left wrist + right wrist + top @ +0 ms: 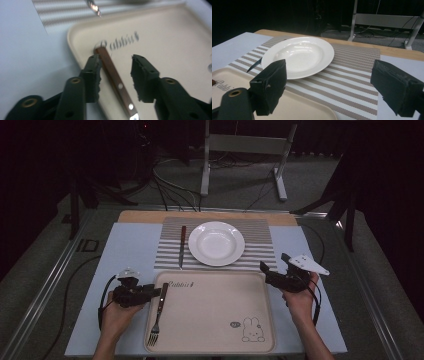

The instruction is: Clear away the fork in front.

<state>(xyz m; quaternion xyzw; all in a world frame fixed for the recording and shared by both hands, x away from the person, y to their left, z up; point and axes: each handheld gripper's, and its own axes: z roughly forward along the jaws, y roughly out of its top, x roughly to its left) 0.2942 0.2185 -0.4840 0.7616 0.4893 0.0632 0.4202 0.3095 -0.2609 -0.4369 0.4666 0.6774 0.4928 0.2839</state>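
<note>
The high view looks forward and down on the whole tabletop (90,270). The two claw views sit low and close; both share the tray (175,50) corner.

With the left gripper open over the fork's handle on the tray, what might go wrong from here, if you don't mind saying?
1. The fork lies close to the tray rim; the left gripper may catch the rim as it closes.
2. It straddles the handle's end, so the tines could droop and tilt the fork once lifted.
3. The knife and plate sit close together, so placing the fork there could knock them.
</note>
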